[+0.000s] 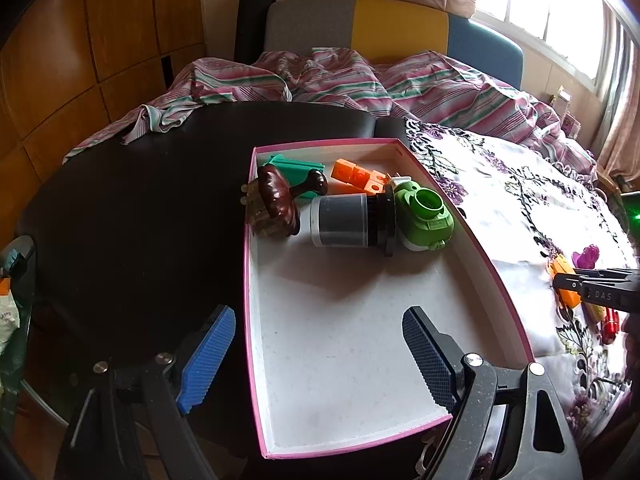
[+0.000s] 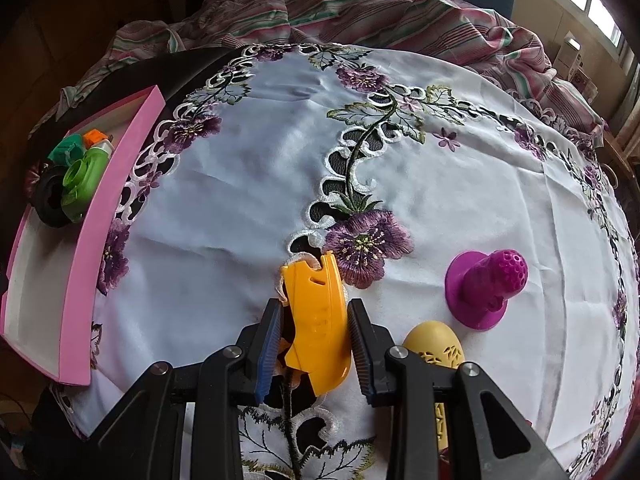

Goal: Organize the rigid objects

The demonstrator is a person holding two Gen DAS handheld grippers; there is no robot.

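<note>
My right gripper (image 2: 314, 338) is shut on an orange-yellow plastic piece (image 2: 318, 320) lying on the floral tablecloth (image 2: 248, 184); in the left wrist view it shows at the far right (image 1: 564, 280). A magenta stand-shaped toy (image 2: 482, 290) and a yellow egg-shaped object (image 2: 434, 350) lie to its right. My left gripper (image 1: 320, 356) is open and empty over the near end of the pink-rimmed box (image 1: 496, 276). The box holds a brown mushroom toy (image 1: 276, 196), a grey-black jar (image 1: 346, 220), a green round toy (image 1: 424, 212), orange blocks (image 1: 356, 176) and a teal piece (image 1: 298, 168).
The box sits on a dark round table (image 1: 132, 216), its right side beside the tablecloth. A striped bedsheet (image 1: 360, 80) is heaped behind the table. A red item (image 1: 610, 326) lies near the right gripper. A chair back (image 1: 396, 30) stands behind.
</note>
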